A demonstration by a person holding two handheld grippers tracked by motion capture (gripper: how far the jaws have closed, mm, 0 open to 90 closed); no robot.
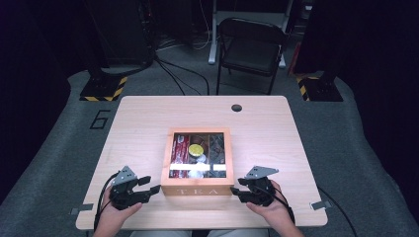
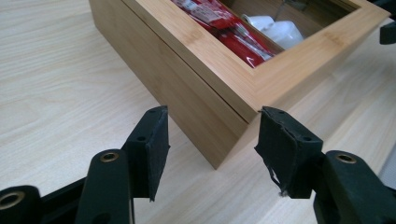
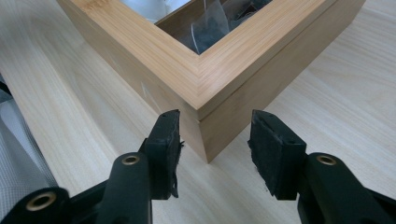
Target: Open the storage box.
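Dark studio, grey floor, black folding chair beyond a pale wooden table with a cable hole near its far edge.

Item 1, your left gripper: near the table's front edge, just left of the box. Jaws apart, nothing clasped. In the left gripper view its pads stand either side of the box's near left corner, not pressing on the wood.

Item 2, tea box: bamboo, square, at table centre, front face lettered TEA. Lid shut, its seam a thin closed line along the side. Through the window: red packets at left, a yellow round piece in the middle, white sachets near the front, dark packets at right. Glare crosses the pane, so the count of compartments is probably three, not certain.

Item 3, your right gripper: just right of the box, level with the left one. Jaws apart, nothing clasped; in the right gripper view the pads bracket the near right corner, clear of both faces.

Status: you have both tools lined up on the front corners; no hold taken. Left to do, as I judge it: close on the box or lid, then lift or open. Contents untouched.
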